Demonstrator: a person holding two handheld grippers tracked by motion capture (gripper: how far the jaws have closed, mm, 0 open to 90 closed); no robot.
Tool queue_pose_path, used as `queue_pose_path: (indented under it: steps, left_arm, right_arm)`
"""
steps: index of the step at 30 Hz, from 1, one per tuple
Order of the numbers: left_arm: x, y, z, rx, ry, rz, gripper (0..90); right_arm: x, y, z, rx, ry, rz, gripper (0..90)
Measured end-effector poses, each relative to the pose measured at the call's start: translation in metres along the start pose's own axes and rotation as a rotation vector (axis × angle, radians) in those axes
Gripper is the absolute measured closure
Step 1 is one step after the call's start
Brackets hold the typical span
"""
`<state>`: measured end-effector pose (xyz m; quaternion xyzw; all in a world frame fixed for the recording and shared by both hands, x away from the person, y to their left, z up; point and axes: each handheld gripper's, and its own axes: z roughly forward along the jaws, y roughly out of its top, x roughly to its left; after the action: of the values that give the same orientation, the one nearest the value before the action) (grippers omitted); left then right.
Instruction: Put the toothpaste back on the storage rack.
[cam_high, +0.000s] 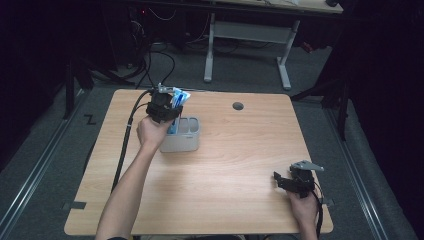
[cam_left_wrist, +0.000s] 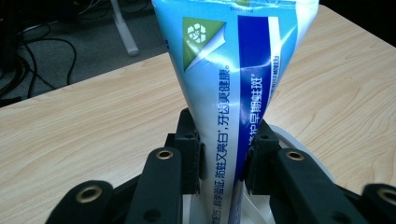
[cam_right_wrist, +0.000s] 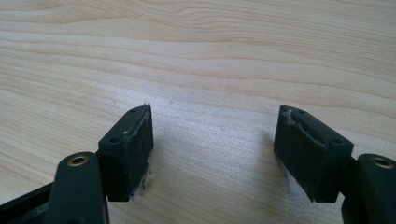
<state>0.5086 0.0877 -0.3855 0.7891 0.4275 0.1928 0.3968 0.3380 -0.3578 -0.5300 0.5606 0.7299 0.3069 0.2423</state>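
Nearest the person, at the front right corner of the wooden counter (cam_high: 235, 170), the right gripper (cam_high: 283, 179) rests low in the right hand (cam_high: 304, 204), apart from everything else on the surface. In the right gripper view its two black fingers (cam_right_wrist: 127, 150) stand spread wide with nothing between them, bare wood grain showing through the gap. Farther back and to the left, the left hand (cam_high: 151, 132) holds the left gripper (cam_high: 172, 116) above a small grey holder (cam_high: 184, 141) with several compartments that stands on the counter. The left gripper's fingers (cam_left_wrist: 189, 156) pinch a blue and white toothpaste tube (cam_left_wrist: 236, 65) on both sides of its narrower lower part; the tube rises upright between them and fans out to its flat crimped end at the top. In the high view the tube (cam_high: 178, 99) stands over the left rear part of the holder, its lower end down at the holder's left compartment; whether it touches the bottom cannot be told. A round grommet hole (cam_high: 238, 106) lies in the counter farther back, and beyond the far edge a white desk frame (cam_high: 248, 44) stands on the dark floor.
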Motion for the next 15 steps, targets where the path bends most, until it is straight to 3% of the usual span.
queue_pose_path:
  steps: [7, 15]
  left_arm:
    - [-0.0024, -0.0014, -0.0014, 0.017, 0.008, 0.021, 71.8]
    - [-0.0005, -0.0066, -0.0032, 0.011, 0.004, 0.0, 71.8]
  right_arm:
    - [-0.0004, -0.0001, 0.0, -0.001, 0.001, 0.001, 28.3]
    - [-0.0006, -0.0001, 0.0, -0.002, 0.002, 0.002, 28.3]
